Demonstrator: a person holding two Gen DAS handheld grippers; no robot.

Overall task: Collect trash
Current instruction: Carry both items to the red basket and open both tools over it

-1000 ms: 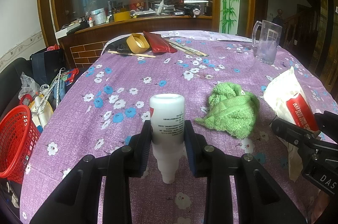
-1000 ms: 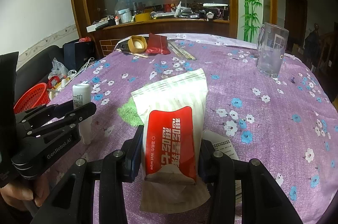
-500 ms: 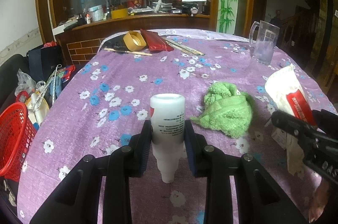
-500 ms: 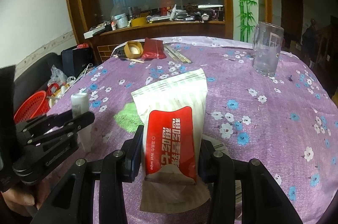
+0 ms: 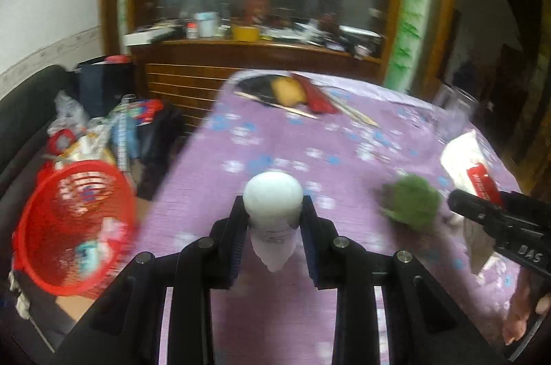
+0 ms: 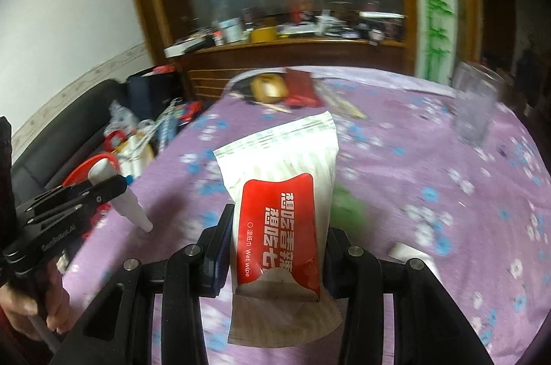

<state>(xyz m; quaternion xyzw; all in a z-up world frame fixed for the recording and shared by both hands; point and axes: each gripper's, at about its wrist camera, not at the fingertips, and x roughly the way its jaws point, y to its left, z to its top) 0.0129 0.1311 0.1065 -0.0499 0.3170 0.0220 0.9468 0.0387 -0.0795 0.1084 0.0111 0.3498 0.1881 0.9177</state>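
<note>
Left wrist view: the left gripper has its jaws clamped on a white plastic bottle, bottom end toward the camera, neck pointing down, held above the purple flowered tablecloth. A red plastic basket with some wrappers inside stands on the left, beside the table and lower than it. A green cloth lies on the table to the right of the bottle. Further right is the right gripper w/ the wet wipe pack. Picture is blurred.

Right wrist view: the right gripper has its jaws closed on the wet wipe pack, white w/ red label, held upright over the tablecloth. At left the left gripper carries the bottle tilted, near the table edge, w/ the basket behind it. A glass mug stands at far right, a roll of tape at the far end.
</note>
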